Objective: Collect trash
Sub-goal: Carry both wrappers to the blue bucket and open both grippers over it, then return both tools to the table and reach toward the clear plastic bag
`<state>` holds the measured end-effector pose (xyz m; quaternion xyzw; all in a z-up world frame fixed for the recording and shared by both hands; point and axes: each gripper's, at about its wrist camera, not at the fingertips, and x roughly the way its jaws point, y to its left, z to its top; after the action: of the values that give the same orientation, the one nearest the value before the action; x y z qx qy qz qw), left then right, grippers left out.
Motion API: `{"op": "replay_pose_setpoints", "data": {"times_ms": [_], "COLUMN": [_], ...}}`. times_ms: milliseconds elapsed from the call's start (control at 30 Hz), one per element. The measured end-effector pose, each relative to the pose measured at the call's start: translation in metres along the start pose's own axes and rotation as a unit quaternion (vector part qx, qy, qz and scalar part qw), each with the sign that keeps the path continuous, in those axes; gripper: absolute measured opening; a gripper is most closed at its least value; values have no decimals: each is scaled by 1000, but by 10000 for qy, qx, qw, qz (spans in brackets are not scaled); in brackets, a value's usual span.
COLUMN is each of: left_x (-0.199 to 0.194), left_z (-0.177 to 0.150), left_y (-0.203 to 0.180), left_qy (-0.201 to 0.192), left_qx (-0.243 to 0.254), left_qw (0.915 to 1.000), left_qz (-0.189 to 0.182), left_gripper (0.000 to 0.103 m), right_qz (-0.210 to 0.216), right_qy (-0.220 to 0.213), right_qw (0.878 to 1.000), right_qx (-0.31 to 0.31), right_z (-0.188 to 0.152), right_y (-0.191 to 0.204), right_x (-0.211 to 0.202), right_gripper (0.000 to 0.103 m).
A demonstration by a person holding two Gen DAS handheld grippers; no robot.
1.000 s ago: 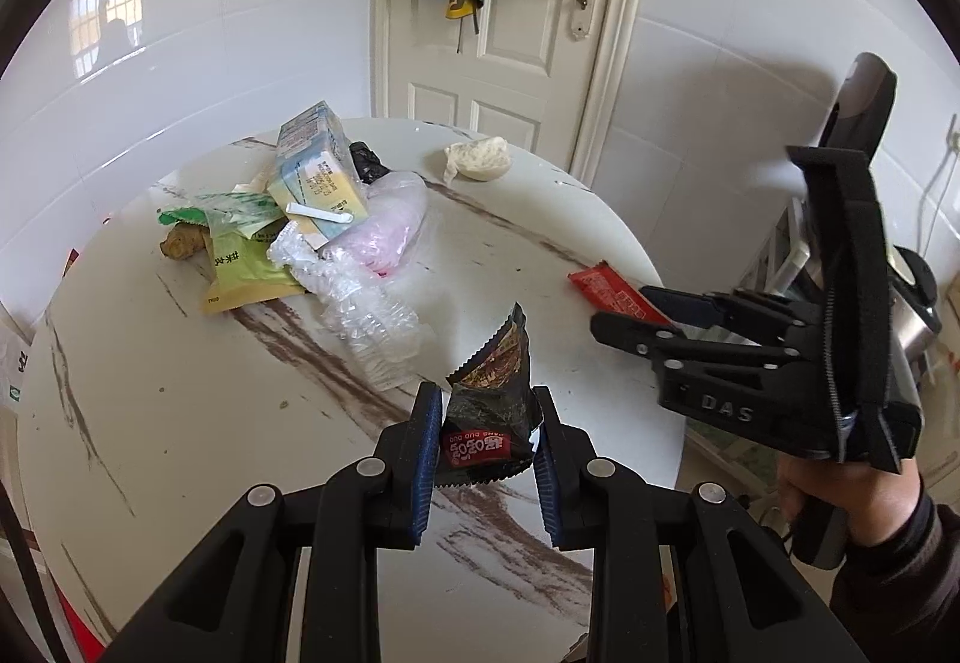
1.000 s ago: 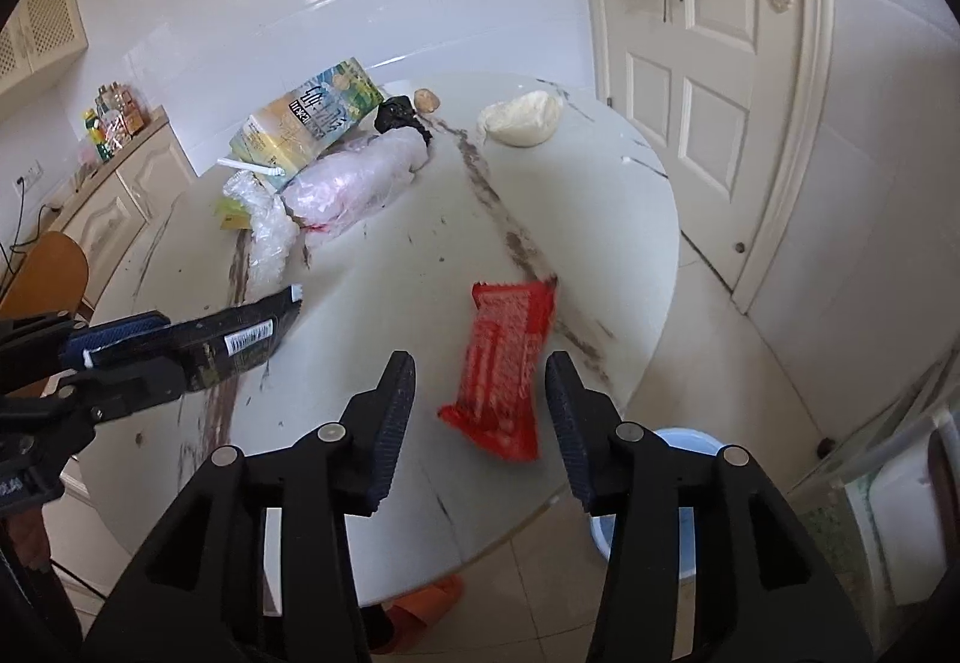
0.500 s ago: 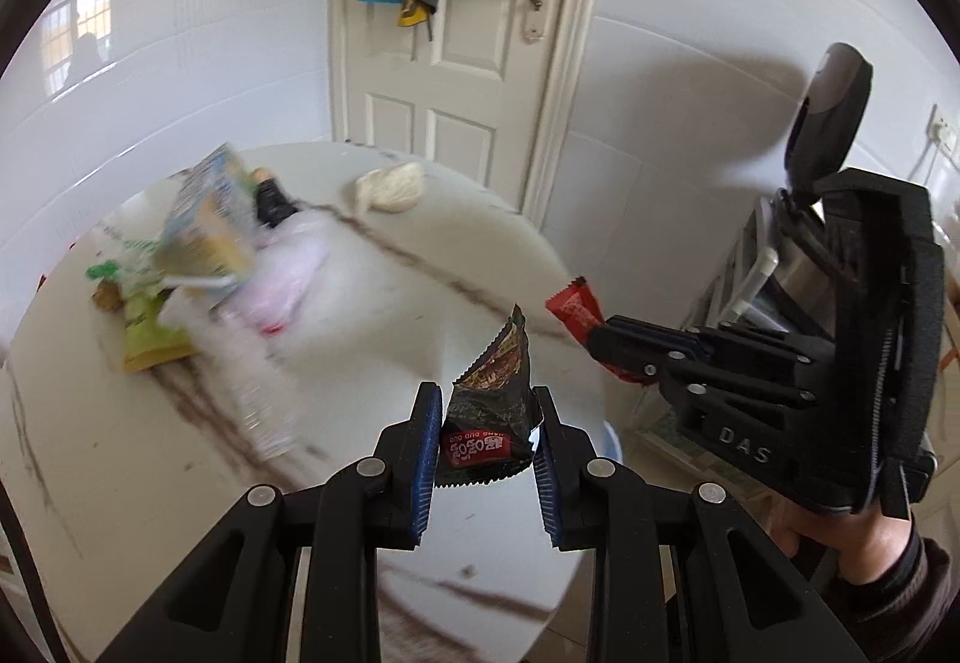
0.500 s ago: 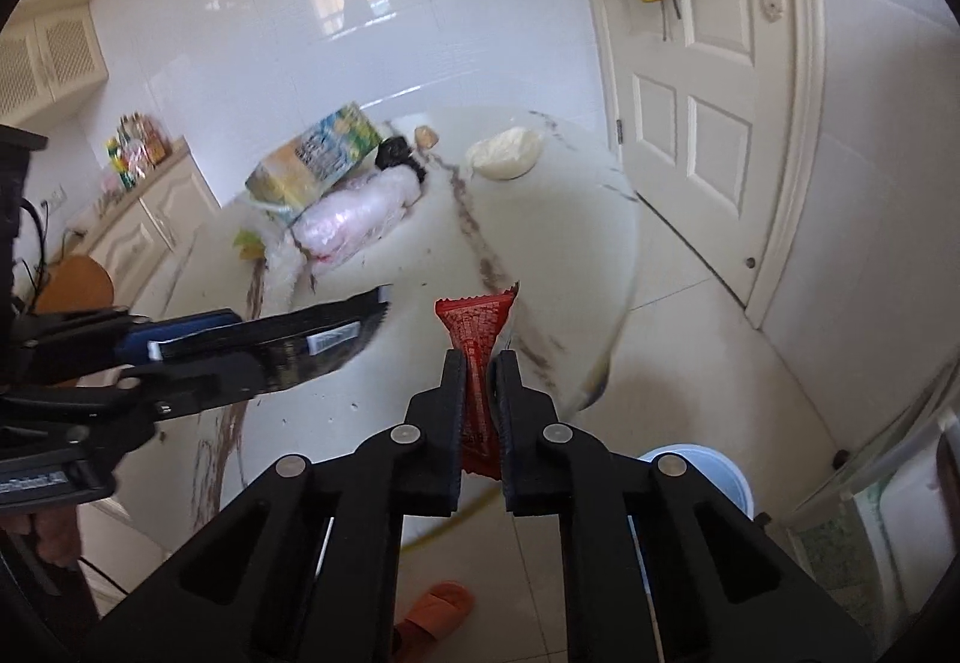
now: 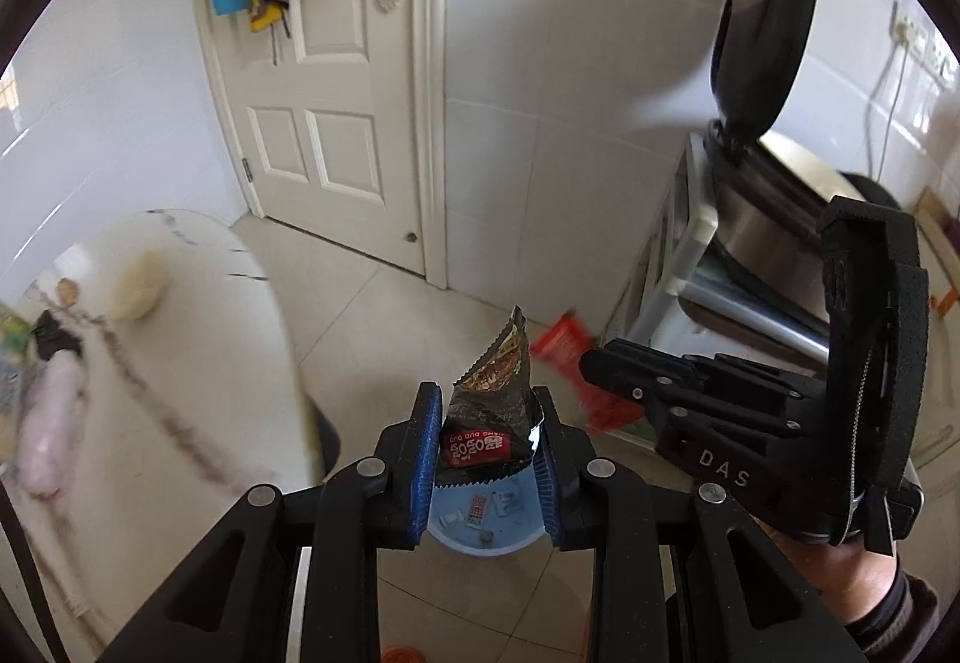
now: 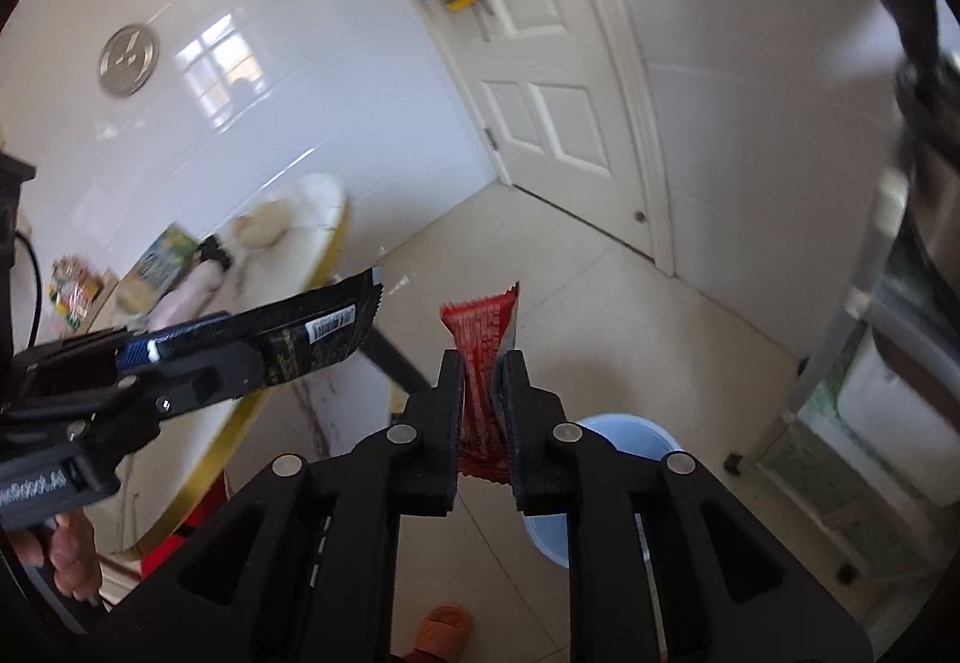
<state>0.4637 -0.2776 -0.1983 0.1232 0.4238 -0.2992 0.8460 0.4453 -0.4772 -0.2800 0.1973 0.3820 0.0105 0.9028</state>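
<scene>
**Red and black wrappers held above blue bin**

Red wrapper point(image 6: 480, 357) sits pinched in the right gripper point(image 6: 483, 363), whose jaws have just been easing apart. The left gripper point(image 5: 483, 411) clamps a black wrapper point(image 5: 492, 411) above the blue bin point(image 5: 486, 519) on the floor, beside the tabletop point(image 5: 150, 363).

Left gripper point(image 5: 486, 444) clamped on a snack wrapper point(image 5: 489, 411), directly above the trash bin point(image 5: 480, 519) on the floor. Right gripper point(image 6: 483, 393) beside it, pinching a candy wrapper point(image 6: 483, 345). Round table point(image 5: 138, 405) off left, carrying a bread bun point(image 5: 138, 285) and crumpled plastic bag point(image 5: 51, 423); door point(image 5: 336, 81) behind.
</scene>
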Motion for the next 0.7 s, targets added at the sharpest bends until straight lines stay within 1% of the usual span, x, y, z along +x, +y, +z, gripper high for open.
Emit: {"op": "replay_pose_setpoints", "data": {"times_ms": [67,100,133,167,233,300,367,400,433,467,500,567,667,700], "left_x": [26,38,51,62,84,103,117,121,124,126,127,126,105,96], "left_z": [8,12,16,18,22,27,31,31,33,35,36,38,37,38], "left_y": [-4,-6,-8,-9,-13,-14,-18,-20,-21,-22,-25,-29,-27,-26], "left_qy": [193,282,374,448,575,678,733,747,721,685,651,585,401,297], "left_qx": [48,68,92,107,156,152,115,134,169,172,170,152,135,109], "left_qw": [9998,9996,9992,9989,9981,9974,9970,9967,9967,9968,9970,9976,9984,9986], "left_qz": [-1,19,46,53,162,179,211,273,318,364,370,340,371,412], "left_gripper": [25,25,25,25,26,27,32,42,57,62,64,64,65,65], "right_qz": [-55,-117,-202,-284,-405,-547,-651,-657,-655,-666,-679,-652,-665,-659], "right_qy": [78,126,127,121,115,106,104,120,129,125,115,97,38,11], "right_qw": [9998,9996,9993,9990,9983,9977,9972,9971,9971,9971,9971,9972,9974,9975], "right_qx": [171,236,291,337,391,374,359,366,361,352,338,352,283,243], "right_z": [0,-2,-5,-7,-9,-13,-16,-16,-16,-16,-16,-16,-14,-13], "right_y": [-20,-28,-37,-44,-54,-61,-67,-69,-71,-71,-71,-70,-61,-57], "right_x": [9,11,10,9,5,0,-3,-4,-5,-6,-8,-12,-20,-24], "right_gripper": [29,37,44,47,58,61,61,61,61,61,62,62,64,66]}}
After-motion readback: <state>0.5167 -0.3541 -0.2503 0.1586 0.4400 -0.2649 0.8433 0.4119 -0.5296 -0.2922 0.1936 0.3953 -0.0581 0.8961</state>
